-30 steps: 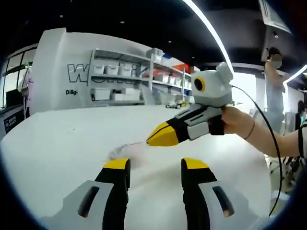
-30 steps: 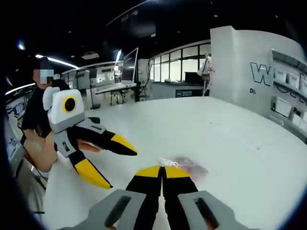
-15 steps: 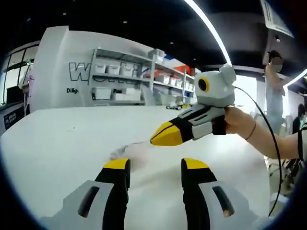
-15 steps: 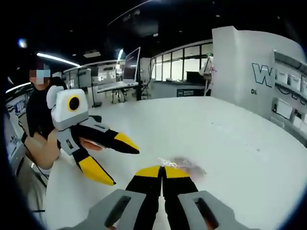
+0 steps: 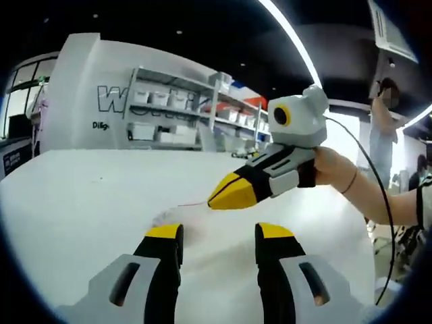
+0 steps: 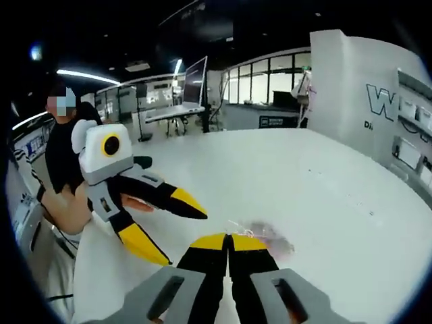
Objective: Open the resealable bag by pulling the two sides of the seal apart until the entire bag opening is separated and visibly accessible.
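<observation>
1. The right gripper (image 6: 229, 241) has its two jaws pressed together. Just past their yellow tips lies the resealable bag (image 6: 264, 233), clear with a pinkish content, on the white table (image 6: 324, 189). It looks like the jaws pinch one edge of the bag, but the contact itself is hidden behind the tips, so I cannot be sure.

2. The left gripper (image 5: 217, 233) has its jaws spread wide, with nothing between them. It hangs above the table, to the left side of the right gripper and a little behind its tips, not touching the bag.

3. In the left gripper view, the bag (image 5: 165, 217) is only a faint blur on the table, ahead of the left jaw and below the tips of the right gripper (image 5: 229, 191).

4. My judgement of progress: the bag appears flat and I see no open mouth, so the seal is probably not yet separated.

5. What is left: the left gripper must take the opposite side of the seal, then both pull apart along the whole opening.
</observation>
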Demonstrator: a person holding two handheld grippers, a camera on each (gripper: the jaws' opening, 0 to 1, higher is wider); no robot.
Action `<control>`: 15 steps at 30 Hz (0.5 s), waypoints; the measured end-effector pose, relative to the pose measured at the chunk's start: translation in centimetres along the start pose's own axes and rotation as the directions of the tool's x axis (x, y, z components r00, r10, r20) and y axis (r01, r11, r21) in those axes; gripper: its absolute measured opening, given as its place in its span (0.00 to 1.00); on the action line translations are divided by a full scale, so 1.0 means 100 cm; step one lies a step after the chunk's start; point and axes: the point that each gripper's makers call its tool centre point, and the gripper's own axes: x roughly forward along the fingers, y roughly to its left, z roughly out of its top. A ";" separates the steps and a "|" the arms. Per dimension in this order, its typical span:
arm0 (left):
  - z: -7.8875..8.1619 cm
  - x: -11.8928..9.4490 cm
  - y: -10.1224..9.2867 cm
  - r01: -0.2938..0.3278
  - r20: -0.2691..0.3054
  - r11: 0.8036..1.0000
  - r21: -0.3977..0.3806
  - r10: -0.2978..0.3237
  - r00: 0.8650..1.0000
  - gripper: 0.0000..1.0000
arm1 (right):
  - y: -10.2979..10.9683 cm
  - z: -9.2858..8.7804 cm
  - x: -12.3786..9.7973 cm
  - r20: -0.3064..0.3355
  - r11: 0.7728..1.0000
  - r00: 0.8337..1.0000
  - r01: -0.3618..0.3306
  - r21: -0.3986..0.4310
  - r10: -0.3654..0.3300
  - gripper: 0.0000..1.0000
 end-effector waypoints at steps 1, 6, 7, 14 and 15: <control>0.001 0.000 0.002 -0.003 0.001 1.000 0.001 0.003 1.000 0.43 | 0.002 -0.001 0.000 -0.002 1.000 1.000 -0.002 0.000 0.002 0.00; 0.007 0.001 0.010 0.002 0.015 1.000 -0.007 -0.002 1.000 0.44 | 0.006 -0.005 -0.003 -0.023 1.000 1.000 -0.015 -0.010 0.015 0.00; 0.007 0.002 0.011 0.002 0.015 1.000 -0.008 -0.002 1.000 0.44 | 0.007 -0.005 -0.003 -0.024 1.000 1.000 -0.019 -0.010 0.019 0.00; 0.007 0.003 0.013 -0.005 0.013 1.000 -0.001 0.005 1.000 0.44 | 0.012 -0.005 -0.002 -0.034 0.999 0.998 -0.046 -0.014 0.046 0.00; 0.007 0.003 0.012 -0.005 0.013 1.000 -0.001 0.005 1.000 0.44 | 0.012 -0.006 -0.001 -0.043 0.999 0.998 -0.049 -0.018 0.048 0.00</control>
